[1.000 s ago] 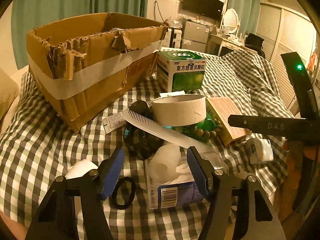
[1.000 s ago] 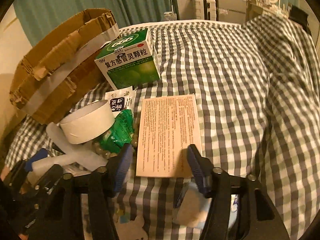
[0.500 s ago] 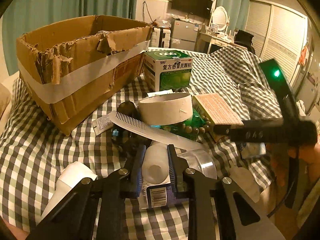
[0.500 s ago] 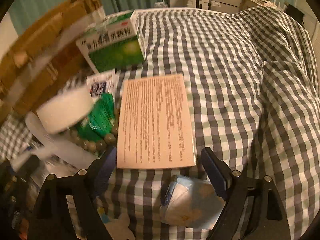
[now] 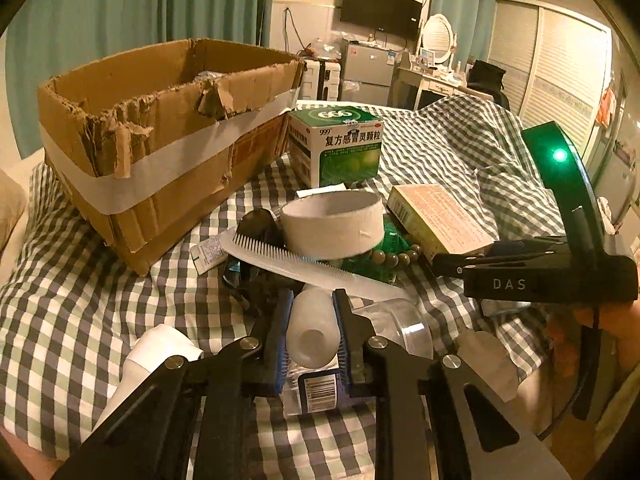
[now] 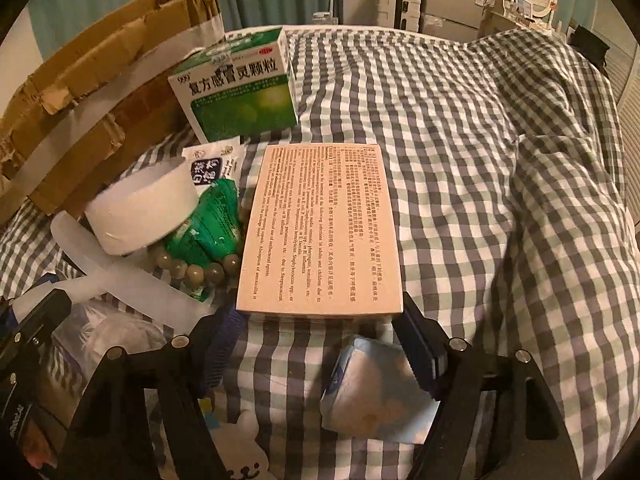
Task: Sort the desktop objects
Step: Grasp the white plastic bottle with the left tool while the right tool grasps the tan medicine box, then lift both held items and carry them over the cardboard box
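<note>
Left gripper (image 5: 311, 330) clamped narrow on small white bottle (image 5: 310, 334), lower centre of frame; plastic, probably light, smooth, could slip — squeeze mid-body. Right gripper (image 6: 320, 334) spread wide, straddling near end of tan box (image 6: 320, 228), centre frame; stiff card, grip long edges.
</note>
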Available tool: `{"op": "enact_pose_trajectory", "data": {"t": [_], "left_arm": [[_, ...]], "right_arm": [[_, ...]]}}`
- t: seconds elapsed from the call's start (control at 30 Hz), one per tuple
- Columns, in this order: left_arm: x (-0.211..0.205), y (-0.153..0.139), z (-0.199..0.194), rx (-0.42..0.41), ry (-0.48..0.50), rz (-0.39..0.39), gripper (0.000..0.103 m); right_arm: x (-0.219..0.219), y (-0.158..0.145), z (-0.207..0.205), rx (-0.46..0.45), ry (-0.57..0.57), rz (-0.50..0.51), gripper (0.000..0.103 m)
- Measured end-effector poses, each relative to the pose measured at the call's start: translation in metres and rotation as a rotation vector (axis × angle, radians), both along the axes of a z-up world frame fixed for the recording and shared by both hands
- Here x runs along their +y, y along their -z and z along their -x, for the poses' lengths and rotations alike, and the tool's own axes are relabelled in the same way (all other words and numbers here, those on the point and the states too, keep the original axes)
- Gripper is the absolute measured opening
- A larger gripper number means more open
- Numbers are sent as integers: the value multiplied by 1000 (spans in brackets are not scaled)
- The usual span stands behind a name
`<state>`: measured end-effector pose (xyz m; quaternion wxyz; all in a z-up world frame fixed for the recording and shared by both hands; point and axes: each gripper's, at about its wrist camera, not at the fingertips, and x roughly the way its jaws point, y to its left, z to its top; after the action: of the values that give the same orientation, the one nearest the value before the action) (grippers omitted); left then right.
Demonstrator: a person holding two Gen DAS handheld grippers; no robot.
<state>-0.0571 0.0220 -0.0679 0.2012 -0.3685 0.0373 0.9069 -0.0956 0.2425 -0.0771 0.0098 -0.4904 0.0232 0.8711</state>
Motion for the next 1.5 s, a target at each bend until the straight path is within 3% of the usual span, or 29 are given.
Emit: {"op": "enact_pose_trajectory", "data": {"t": [0.37, 0.77, 1.5], "left_arm": [[-12, -20, -8, 40, -39, -26, 19], [-26, -51, -19, 108, -79, -70, 19], [-48, -125, -34, 234, -138, -112, 19]], "right_arm": [[-11, -25, -19, 72, -11, 3, 74], [-17, -64, -60, 141, -10, 109, 74], [-55, -142, -98, 280, -134, 94, 74]]}}
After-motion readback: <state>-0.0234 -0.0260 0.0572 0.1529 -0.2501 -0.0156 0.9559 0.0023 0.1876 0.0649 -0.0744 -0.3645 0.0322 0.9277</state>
